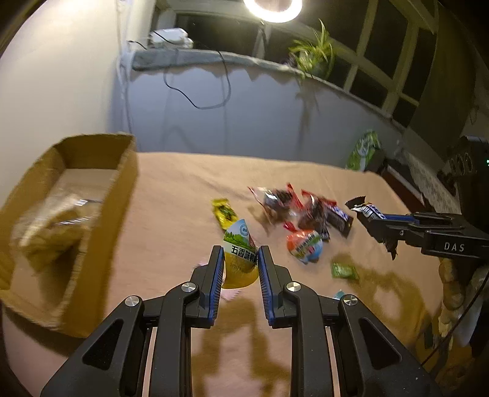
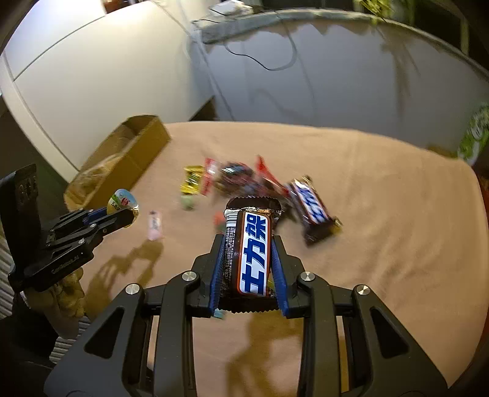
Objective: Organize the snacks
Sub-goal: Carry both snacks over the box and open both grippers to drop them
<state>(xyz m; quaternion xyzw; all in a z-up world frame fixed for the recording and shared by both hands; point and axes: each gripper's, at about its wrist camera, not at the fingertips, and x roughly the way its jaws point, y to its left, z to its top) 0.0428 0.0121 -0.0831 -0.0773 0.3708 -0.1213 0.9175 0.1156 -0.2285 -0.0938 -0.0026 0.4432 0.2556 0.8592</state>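
Two hand-held grippers, both loaded: left hand-held gripper point(image 1: 237, 259) pinches a yellow snack cup point(image 1: 240, 259), right hand-held gripper point(image 2: 248, 259) clamps a chocolate bar point(image 2: 252, 250) midway. Both look light; cup's foil prob. crushable, wrapper slick. Cardboard box point(image 1: 125, 171) sits ahead-left w/ open top, tabletop point(image 1: 183, 189) between is bare.

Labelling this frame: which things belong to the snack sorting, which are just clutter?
Job: cardboard box; yellow cup snack in left gripper; chocolate bar in right gripper; loose snack pile.

Clutter: potted plant; cable; ring light.
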